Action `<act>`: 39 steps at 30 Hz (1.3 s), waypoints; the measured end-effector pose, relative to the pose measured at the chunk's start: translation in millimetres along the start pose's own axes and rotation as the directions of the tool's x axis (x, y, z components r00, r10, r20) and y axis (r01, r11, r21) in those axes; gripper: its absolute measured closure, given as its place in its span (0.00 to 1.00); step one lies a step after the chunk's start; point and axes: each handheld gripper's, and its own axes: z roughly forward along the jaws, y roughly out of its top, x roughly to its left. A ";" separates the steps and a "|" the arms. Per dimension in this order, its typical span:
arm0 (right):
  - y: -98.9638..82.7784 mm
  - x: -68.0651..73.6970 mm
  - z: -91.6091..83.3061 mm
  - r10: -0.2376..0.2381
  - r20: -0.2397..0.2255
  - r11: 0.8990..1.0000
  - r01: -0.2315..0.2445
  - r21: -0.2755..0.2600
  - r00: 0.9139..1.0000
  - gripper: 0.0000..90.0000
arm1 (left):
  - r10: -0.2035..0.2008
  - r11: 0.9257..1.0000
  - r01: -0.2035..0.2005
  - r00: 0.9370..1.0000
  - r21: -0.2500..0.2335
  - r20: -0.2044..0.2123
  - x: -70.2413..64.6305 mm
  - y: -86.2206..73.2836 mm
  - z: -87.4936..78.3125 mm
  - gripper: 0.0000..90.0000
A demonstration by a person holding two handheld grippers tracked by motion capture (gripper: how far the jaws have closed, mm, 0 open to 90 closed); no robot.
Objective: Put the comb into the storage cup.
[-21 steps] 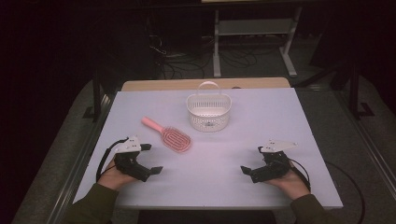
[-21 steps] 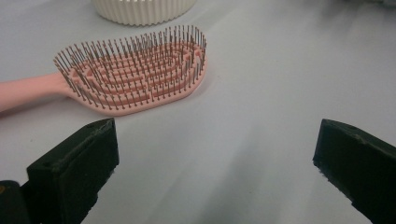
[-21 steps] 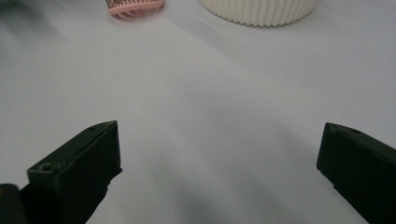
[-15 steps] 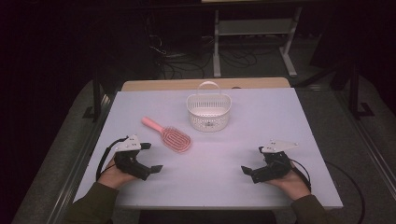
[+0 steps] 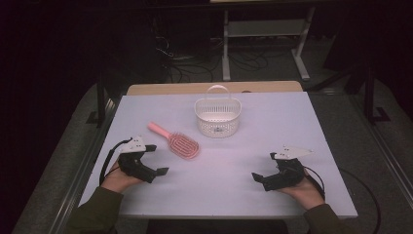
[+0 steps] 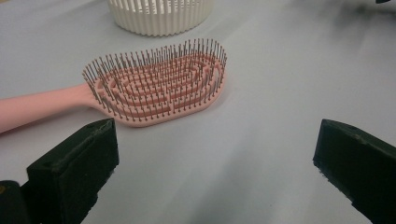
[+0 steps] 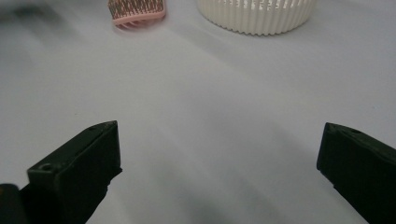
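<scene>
On white surface point(image 5: 292, 122): wide bare stretch between both tools, near edge just behind hands. Left tool point(image 5: 157, 160) near left edge, jaws apart, nothing between; one pink hairbrush point(image 5: 176, 142) just beyond it (bristles up, handle pointing far-left). Right tool point(image 5: 265, 168) near right, jaws apart, unloaded. One white basket point(image 5: 217, 117) far centre, near far edge.

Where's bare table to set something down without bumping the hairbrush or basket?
The widest bare patch lies between the left gripper and right gripper, in front of the white basket. The table's right side beyond the basket is bare too. It is crowded near the pink hairbrush, close to the left gripper.
</scene>
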 end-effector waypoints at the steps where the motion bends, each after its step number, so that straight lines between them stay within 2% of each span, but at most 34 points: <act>1: 0.1 -0.5 0.1 0.000 0.000 1.000 0.000 -0.002 1.000 0.00 | -0.004 1.000 0.004 1.000 -0.002 0.000 0.9 0.4 -0.2 0.00; 20: 2.6 -1.1 0.0 -0.006 0.001 1.000 0.006 -0.027 1.000 0.00 | -0.009 1.000 0.009 1.000 -0.011 -0.007 4.9 9.8 -0.6 0.00; 39: 2.8 -1.0 -0.2 -0.011 0.009 1.000 0.011 -0.028 1.000 0.00 | -0.012 0.999 0.012 1.000 -0.031 -0.012 9.0 18.1 0.0 0.02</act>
